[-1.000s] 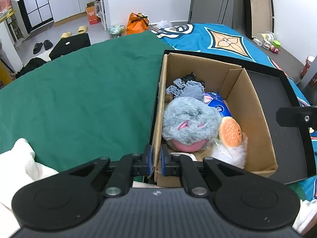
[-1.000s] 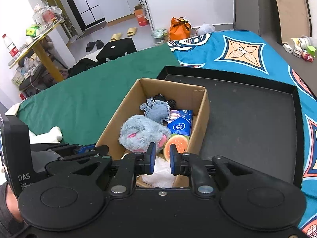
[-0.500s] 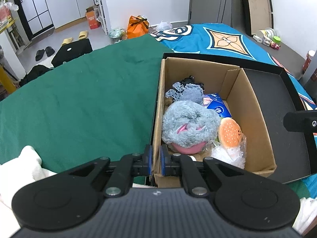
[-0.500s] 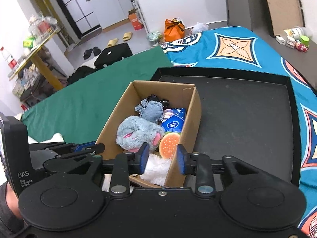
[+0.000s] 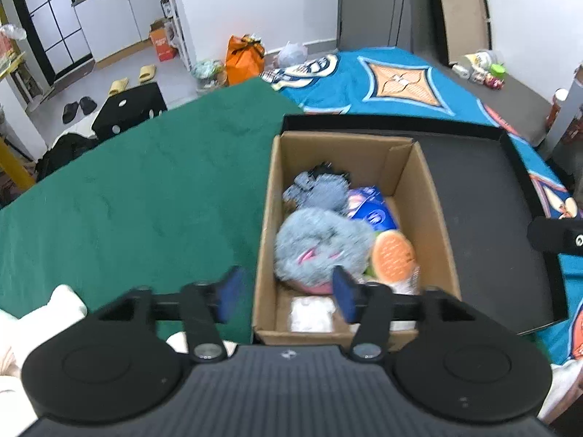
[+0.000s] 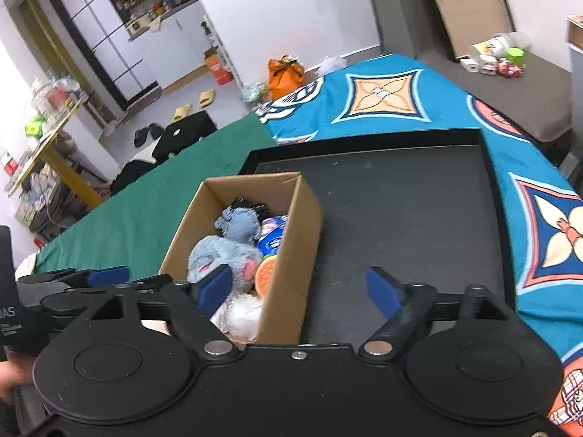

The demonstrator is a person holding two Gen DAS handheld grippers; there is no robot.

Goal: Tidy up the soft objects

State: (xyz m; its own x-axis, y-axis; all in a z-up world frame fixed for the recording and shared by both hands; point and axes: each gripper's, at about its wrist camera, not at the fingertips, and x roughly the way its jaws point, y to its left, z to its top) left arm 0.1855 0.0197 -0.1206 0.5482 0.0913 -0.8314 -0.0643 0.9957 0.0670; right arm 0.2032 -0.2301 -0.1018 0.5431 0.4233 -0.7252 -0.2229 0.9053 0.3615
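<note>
A cardboard box (image 5: 442,218) (image 6: 295,240) stands at the left end of a black tray (image 5: 484,196) (image 6: 419,200). It holds a grey plush (image 5: 320,244) (image 6: 222,255), a smaller grey-blue plush (image 5: 320,189) (image 6: 240,222), a blue packet (image 5: 371,207), a burger toy (image 5: 393,253) (image 6: 264,273) and a white plastic bag (image 6: 242,309). My left gripper (image 5: 286,293) hovers over the box's near-left corner, its jaws opening with nothing between them. My right gripper (image 6: 298,289) hangs above the box's right wall, jaws opening wide, nothing gripped.
The tray lies on a bed with a green blanket (image 5: 138,189) and a blue patterned cover (image 6: 400,94). White cloth (image 5: 43,313) lies at the near left. Floor clutter beyond includes an orange bag (image 5: 244,54) and slippers (image 5: 131,78).
Both grippers went from shut to open. The left one rose a little. The right one shifted right, so the box now sits further left in its view.
</note>
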